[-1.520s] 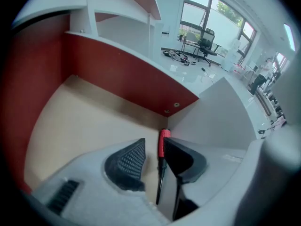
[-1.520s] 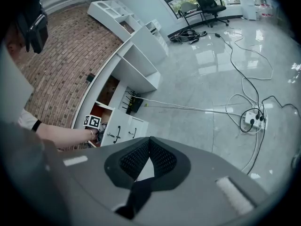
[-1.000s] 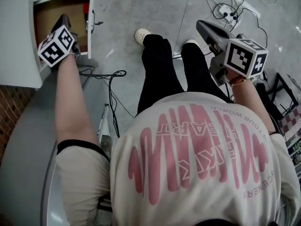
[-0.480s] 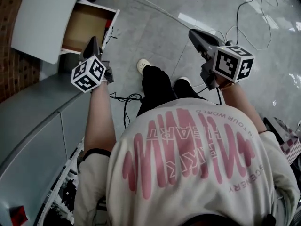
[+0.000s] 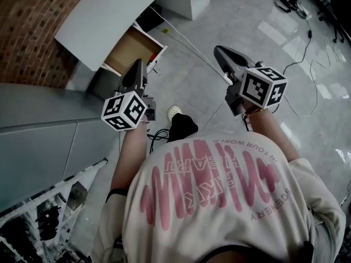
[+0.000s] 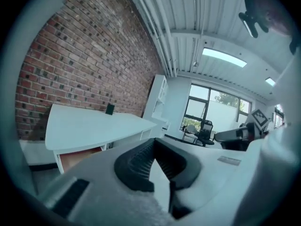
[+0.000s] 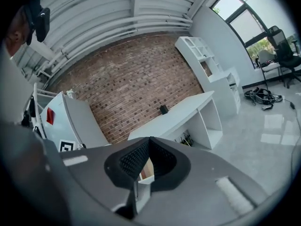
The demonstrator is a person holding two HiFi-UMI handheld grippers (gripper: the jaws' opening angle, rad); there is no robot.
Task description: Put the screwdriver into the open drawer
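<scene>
The open drawer [image 5: 133, 49], brown inside, sticks out from under the white desk [image 5: 104, 21] and is seen from high above. I see no screwdriver in any view, and only part of the drawer's inside shows. My left gripper [image 5: 137, 66] hangs in the air near the drawer, shut with nothing between its jaws [image 6: 154, 140]. My right gripper [image 5: 218, 50] floats over the floor to the right, also shut and empty [image 7: 149, 139]. The drawer [image 6: 80, 155] lies low at the left in the left gripper view.
A brick wall [image 5: 30, 15] rises behind the desk. A grey cabinet [image 5: 38, 136] stands at the left, with a rack of dark items [image 5: 49, 218] below it. Cables [image 5: 307, 48] trail over the glossy floor. White shelves [image 7: 211, 65] stand at the far end.
Both grippers have risen well above the floor and levelled out. The head view has swung up, so the drawer and desk now sit farther off and the brick wall shows.
</scene>
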